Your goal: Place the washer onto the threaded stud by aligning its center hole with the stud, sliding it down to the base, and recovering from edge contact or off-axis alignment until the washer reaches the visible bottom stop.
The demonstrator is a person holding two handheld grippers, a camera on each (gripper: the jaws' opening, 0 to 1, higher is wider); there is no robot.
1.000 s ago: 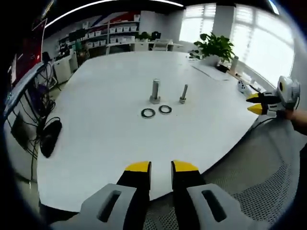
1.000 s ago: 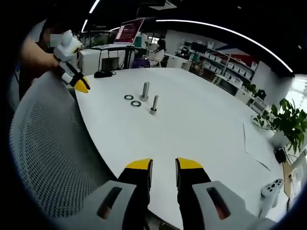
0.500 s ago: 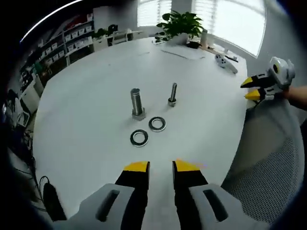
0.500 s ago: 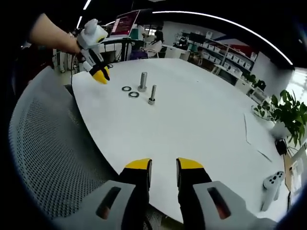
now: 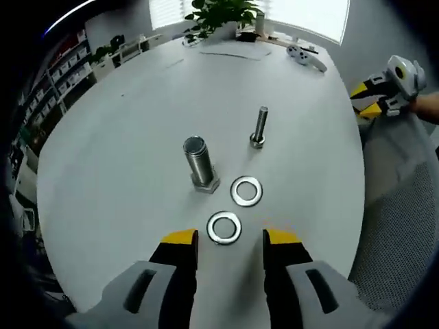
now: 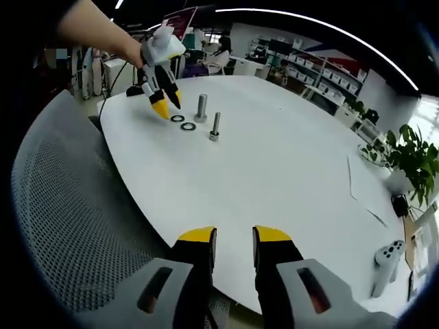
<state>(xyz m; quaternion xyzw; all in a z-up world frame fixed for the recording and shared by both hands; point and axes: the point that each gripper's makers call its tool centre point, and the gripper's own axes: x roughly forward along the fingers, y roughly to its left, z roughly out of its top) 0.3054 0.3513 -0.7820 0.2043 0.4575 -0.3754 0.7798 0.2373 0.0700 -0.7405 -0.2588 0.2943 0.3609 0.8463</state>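
A thick threaded stud [image 5: 199, 164] stands upright on the white table [image 5: 103, 137], with a thin bolt [image 5: 259, 127] upright to its right. Two steel washers lie flat in front of them: one [image 5: 246, 191] by the stud's base, the other [image 5: 224, 227] just ahead of my left gripper [image 5: 230, 240]. The left gripper is open wide, with nothing between its jaws. In the right gripper view it [image 6: 167, 106] hovers tip-down beside the washers [image 6: 182, 122] and the stud [image 6: 201, 108]. My right gripper [image 6: 234, 236] is narrowly open and empty, near the table's edge and far from the parts.
A grey mesh chair [image 6: 68, 205] sits along the table's near edge, below the right gripper [image 5: 374, 96]. A white game controller [image 5: 305, 56] and a potted plant [image 5: 219, 10] stand at the far side. Shelves and desks line the room behind.
My left gripper has come down close over the washers, and its jaws have spread wider. The right gripper has stayed near the table's edge.
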